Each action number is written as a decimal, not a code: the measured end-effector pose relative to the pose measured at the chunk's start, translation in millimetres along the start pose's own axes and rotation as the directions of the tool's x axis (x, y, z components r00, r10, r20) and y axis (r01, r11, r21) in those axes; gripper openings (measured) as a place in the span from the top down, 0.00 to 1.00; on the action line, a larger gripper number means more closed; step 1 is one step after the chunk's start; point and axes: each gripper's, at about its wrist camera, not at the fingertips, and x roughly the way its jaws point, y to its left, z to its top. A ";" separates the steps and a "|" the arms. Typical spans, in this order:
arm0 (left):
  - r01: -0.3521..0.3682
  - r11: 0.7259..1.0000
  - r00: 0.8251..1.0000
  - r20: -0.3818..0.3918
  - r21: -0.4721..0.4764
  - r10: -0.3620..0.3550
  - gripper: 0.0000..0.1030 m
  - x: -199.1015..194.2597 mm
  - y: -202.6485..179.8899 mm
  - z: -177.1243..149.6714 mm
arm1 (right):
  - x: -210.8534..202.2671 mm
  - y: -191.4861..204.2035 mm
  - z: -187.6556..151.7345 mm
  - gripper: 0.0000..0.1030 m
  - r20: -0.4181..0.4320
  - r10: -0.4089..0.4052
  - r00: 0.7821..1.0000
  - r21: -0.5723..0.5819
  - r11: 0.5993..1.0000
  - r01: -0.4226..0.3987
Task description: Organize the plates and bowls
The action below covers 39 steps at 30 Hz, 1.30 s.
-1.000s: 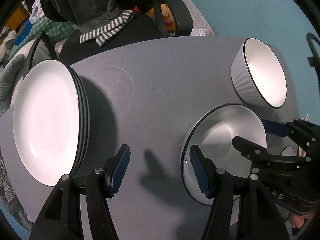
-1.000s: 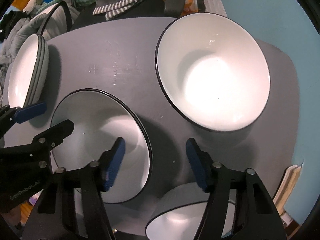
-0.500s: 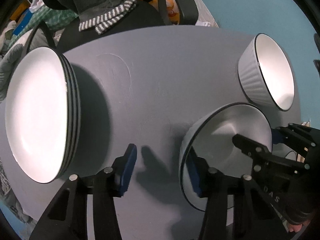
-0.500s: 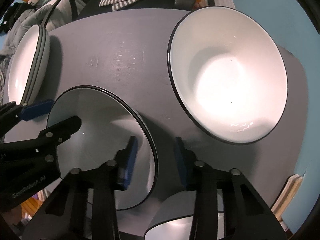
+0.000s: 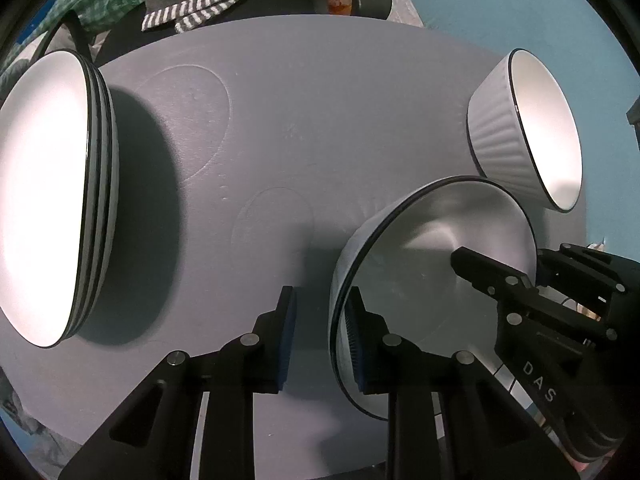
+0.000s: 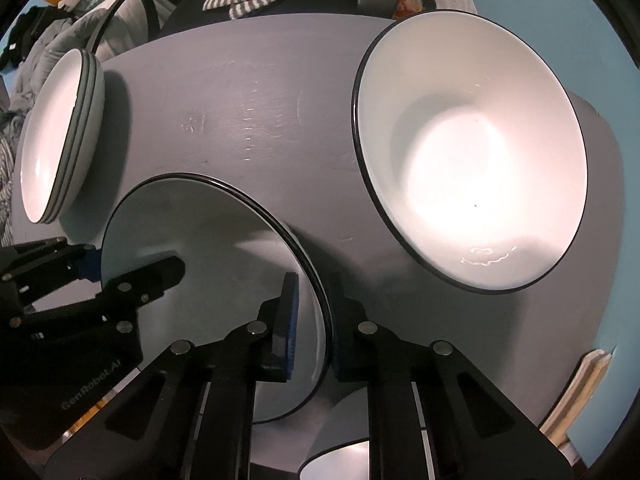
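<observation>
Here the left gripper (image 5: 320, 334) and right gripper (image 6: 314, 326), jaws just closing, straddle opposite rim edges of 1 loose plate (image 6: 208, 288) on the grey matte surface (image 5: 340, 120); the right pads look clamped, the left not fully. A plate stack (image 5: 44, 184) is built. 1 ribbed glazed bowl (image 5: 520, 132) and 1 smaller bowl (image 6: 340, 460) remain apart.

Left matte black two-finger gripper (image 5: 318, 336) with blue ribbed pads (image 5: 287, 336), round silver screws, white "DAS" lettering on the right black angular gripper (image 6: 311, 326), grey "GenRobot.AI" marking opposite
</observation>
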 end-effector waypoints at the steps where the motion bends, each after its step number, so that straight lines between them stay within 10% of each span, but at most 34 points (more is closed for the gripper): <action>1: 0.006 1.000 1.000 0.000 0.002 -0.006 0.81 -0.4 -0.7 -0.1 | 0.1 0.5 2.1 0.88 0.001 -0.002 1.000 -0.001 1.000 0.002; 5: 0.016 1.000 1.000 -0.001 0.013 -0.016 0.92 -1.5 -5.9 -1.0 | 8.5 5.4 0.6 0.89 0.009 -0.008 1.000 -0.005 1.000 0.008; 39: 0.038 0.999 0.998 0.044 -0.031 -0.037 0.92 -24.4 -1.4 -1.6 | -28.5 15.1 5.0 0.91 0.017 -0.034 0.999 0.005 0.999 0.034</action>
